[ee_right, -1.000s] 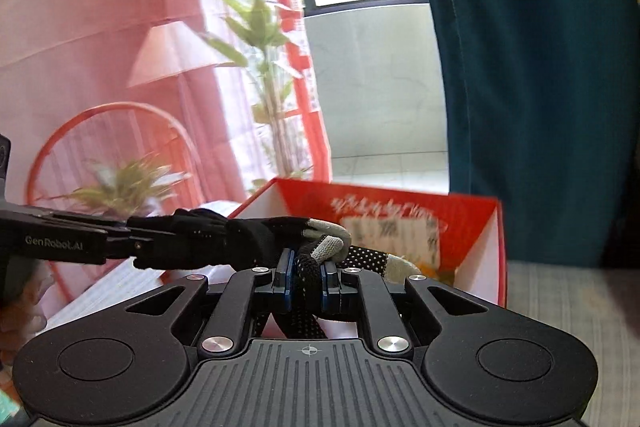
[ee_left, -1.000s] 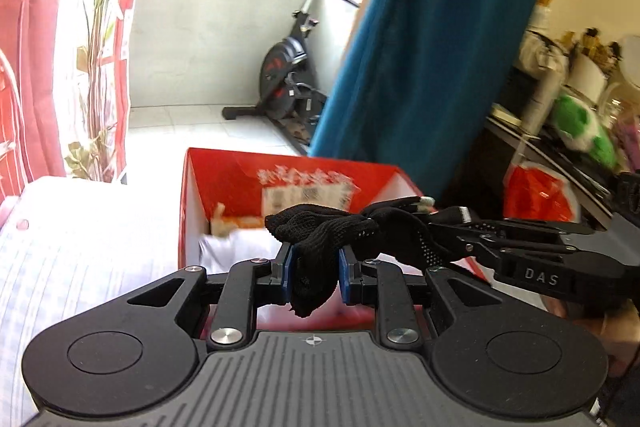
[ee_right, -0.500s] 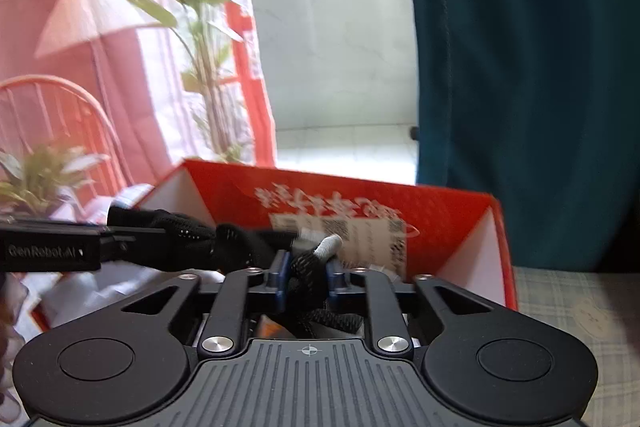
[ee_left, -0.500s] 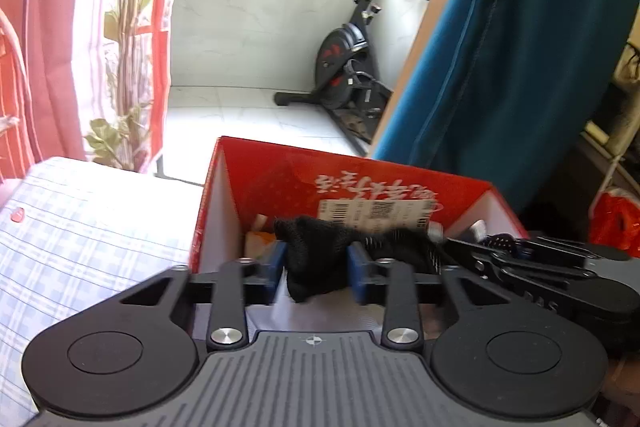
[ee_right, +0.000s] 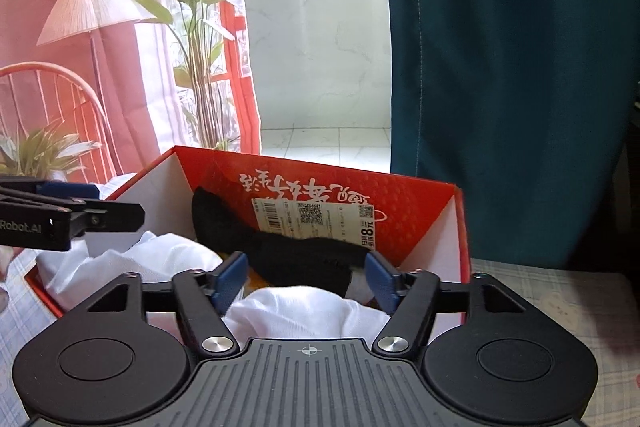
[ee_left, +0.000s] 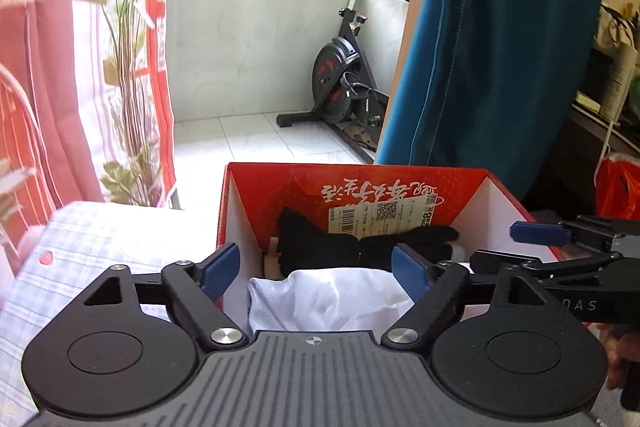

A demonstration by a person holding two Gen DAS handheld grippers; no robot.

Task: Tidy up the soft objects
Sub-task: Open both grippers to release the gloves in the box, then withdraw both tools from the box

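Both grippers, left (ee_left: 316,269) & right (ee_right: 306,281), have just been opening w/ nothing between jaws, black glove (ee_right: 280,251) lies in red box (ee_right: 416,219) (atop white cloth (ee_right: 304,311)), so careless pull-back could snag it out.

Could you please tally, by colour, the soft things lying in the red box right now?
Black: 1, the black gloves bundle, lying against the back wall of the red box.
White: 1, the white cloth, crumpled at the front.
Total: 2 that can be told; anything beneath them is hidden.
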